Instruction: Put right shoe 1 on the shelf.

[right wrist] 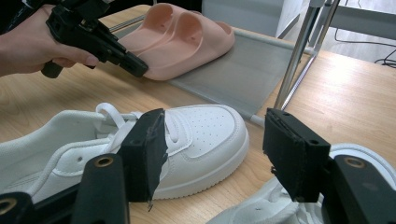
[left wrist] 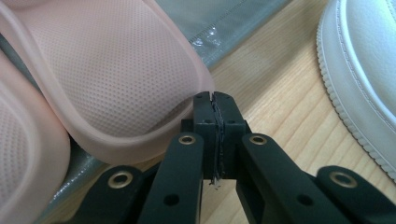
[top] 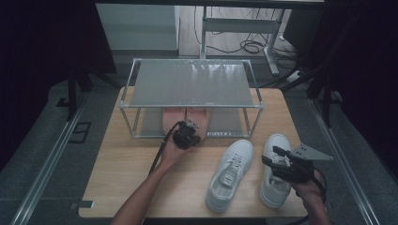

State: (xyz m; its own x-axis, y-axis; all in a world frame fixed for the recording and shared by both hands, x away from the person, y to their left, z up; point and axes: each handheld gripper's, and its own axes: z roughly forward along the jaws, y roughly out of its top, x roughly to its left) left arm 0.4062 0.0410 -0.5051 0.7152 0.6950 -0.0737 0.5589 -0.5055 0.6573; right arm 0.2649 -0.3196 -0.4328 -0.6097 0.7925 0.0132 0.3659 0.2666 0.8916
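Pink slippers (top: 186,119) lie side by side on the lower shelf of the metal shoe rack (top: 192,84) at the far side of the wooden table (top: 126,168), and the left gripper (top: 187,136) sits right at the heel rim of one, its jaws pressed together with nothing visibly caught between them, tips just beside the rim. Over on the person's right, the right gripper (top: 276,157) hovers with jaws wide apart above two white sneakers (top: 231,173), which rest on the tabletop near each other, in front of the rack.
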